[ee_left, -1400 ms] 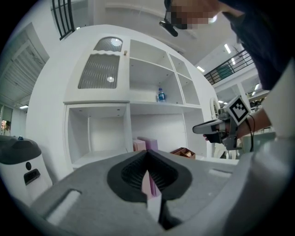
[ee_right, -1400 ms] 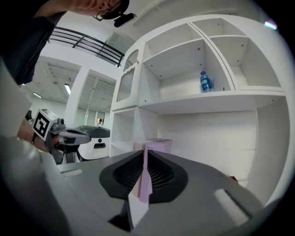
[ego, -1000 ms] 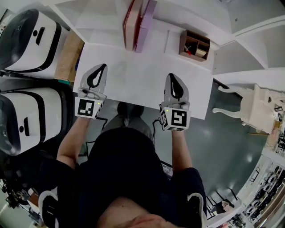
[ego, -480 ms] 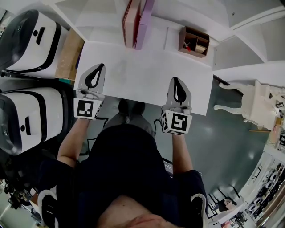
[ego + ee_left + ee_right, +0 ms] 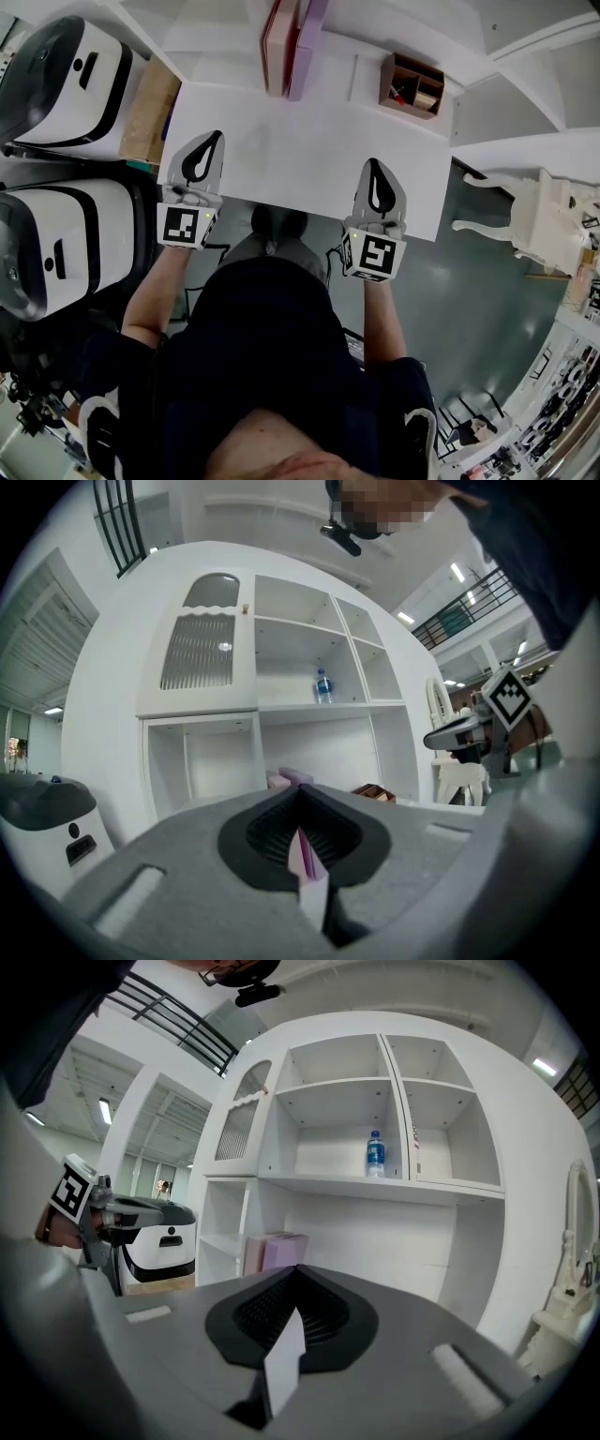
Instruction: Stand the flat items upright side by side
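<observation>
Well, only the two gripper views show the shelves above the tabletop, with a water bottle (image 5: 375, 1154) standing on one shelf. Only the head view shows the whole white tabletop (image 5: 300, 159) from above, and a white chair (image 5: 539, 225) on the floor past its right edge.

The two books are thin and flat. The red book (image 5: 278, 37) and the purple book (image 5: 307, 42) stand upright, side by side and close together, at the far edge of the tabletop. A small wooden box (image 5: 412, 86) sits near the far right corner.

The left claw (image 5: 208, 148) and the right claw (image 5: 375, 173) are both closed tight and hold nothing. They hang over the near edge of the tabletop, well apart from the books. The books are almost straight ahead of the left claw, and ahead of the right claw, a little to its left.
</observation>
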The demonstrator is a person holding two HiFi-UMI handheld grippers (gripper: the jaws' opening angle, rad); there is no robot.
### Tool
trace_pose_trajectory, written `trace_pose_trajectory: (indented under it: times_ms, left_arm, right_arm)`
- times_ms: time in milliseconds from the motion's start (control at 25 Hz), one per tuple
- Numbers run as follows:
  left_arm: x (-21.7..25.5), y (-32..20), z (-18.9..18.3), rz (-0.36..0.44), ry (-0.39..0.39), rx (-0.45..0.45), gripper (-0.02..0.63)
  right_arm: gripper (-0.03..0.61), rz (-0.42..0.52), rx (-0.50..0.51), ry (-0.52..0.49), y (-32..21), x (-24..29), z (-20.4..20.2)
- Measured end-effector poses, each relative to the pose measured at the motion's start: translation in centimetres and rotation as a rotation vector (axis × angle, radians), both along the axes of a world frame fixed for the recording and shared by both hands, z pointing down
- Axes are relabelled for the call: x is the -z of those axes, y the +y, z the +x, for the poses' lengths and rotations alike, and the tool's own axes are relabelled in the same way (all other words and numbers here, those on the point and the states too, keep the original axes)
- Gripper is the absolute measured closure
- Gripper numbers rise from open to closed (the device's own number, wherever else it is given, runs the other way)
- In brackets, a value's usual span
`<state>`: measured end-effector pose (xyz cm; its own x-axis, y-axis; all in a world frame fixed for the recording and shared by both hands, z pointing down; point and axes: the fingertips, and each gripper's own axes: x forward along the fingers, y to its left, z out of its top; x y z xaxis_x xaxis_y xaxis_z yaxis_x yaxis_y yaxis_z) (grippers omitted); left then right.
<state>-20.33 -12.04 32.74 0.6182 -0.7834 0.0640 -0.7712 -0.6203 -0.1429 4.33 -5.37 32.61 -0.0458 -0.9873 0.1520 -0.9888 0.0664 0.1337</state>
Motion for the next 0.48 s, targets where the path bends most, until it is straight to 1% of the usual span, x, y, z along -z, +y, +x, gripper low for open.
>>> trace_pose_trajectory:
  times_ms: [480]
  left_arm:
    - [-0.25,-0.03,-0.06,0.008,-0.006,-0.001,0.614]
  right_arm:
    - [0.581,-0.007,0.018,0.021,-0.54,0.01,-0.53]
